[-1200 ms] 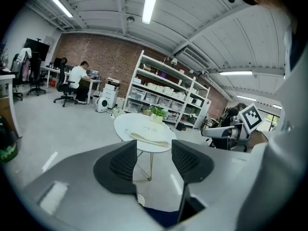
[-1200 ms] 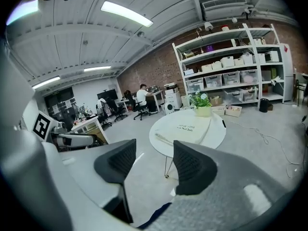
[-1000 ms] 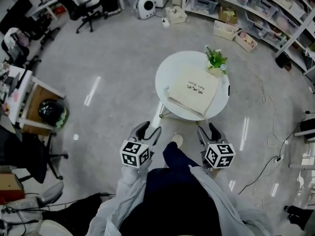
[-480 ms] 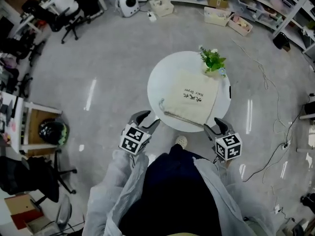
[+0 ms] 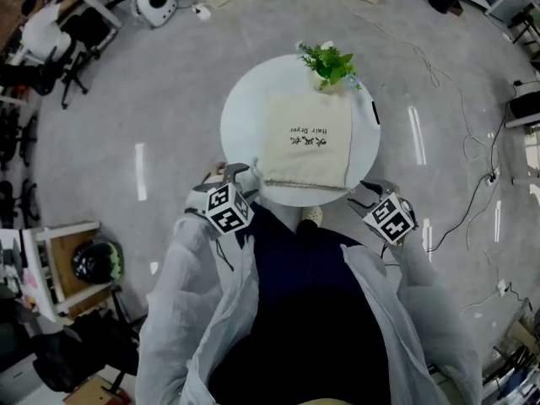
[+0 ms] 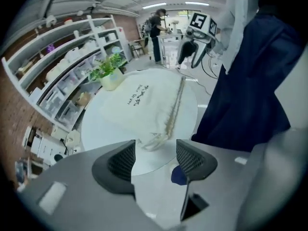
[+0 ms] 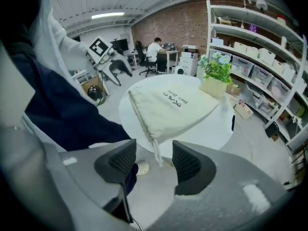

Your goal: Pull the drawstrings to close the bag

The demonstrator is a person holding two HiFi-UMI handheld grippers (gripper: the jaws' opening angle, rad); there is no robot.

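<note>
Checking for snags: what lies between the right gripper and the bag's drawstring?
Nothing. In the right gripper view the drawstring hangs off the bag, framed by the open jaws of the right gripper; the gap is bare.

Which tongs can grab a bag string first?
Probably the right tongs: open, with a drawstring end dangling off the table straight ahead of them. The left tongs, just opening wider and empty, face a string lying flat at the corner of the bag.

"Hair Dryer" printed on cream bag (image 5: 308, 142), larger characters beside it illegible
</note>
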